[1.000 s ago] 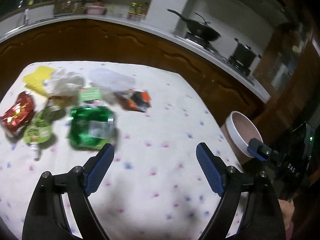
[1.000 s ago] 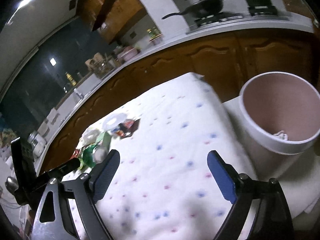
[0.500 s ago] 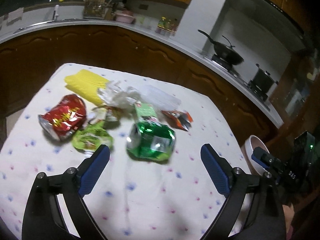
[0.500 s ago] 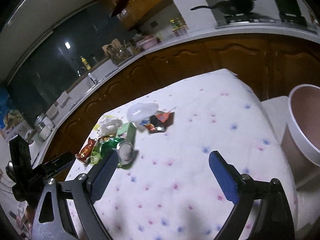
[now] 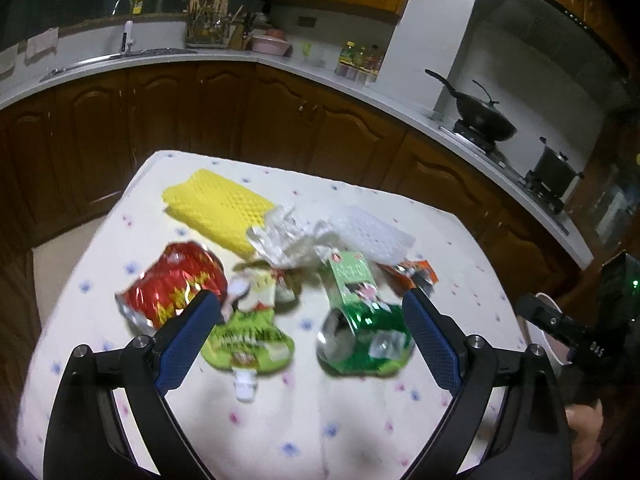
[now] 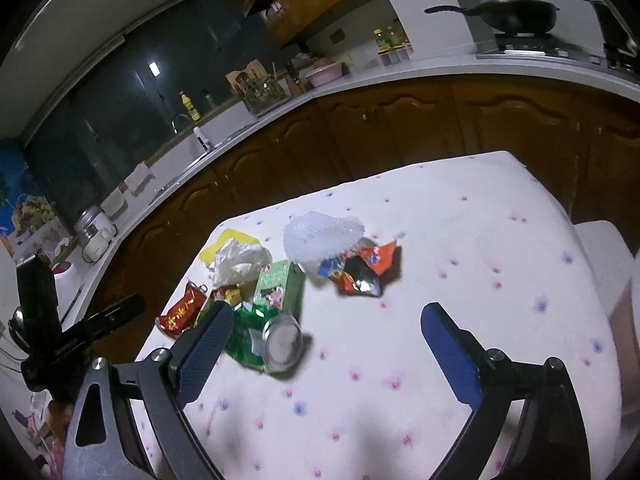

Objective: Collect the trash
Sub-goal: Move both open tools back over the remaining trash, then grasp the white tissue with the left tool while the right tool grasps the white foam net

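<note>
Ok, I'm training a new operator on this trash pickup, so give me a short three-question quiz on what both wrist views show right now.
1. True or false: the left claw is clamped on the crushed green can.
2. Which item lies farthest from the claws? A) yellow foam net B) red snack bag C) green pouch
3. Fill in: in the right wrist view, the orange wrapper lies just below the white ____ net.

Key: 1. False; both claws are open, and the right claw holds nothing either. 2. A. 3. foam.
</note>
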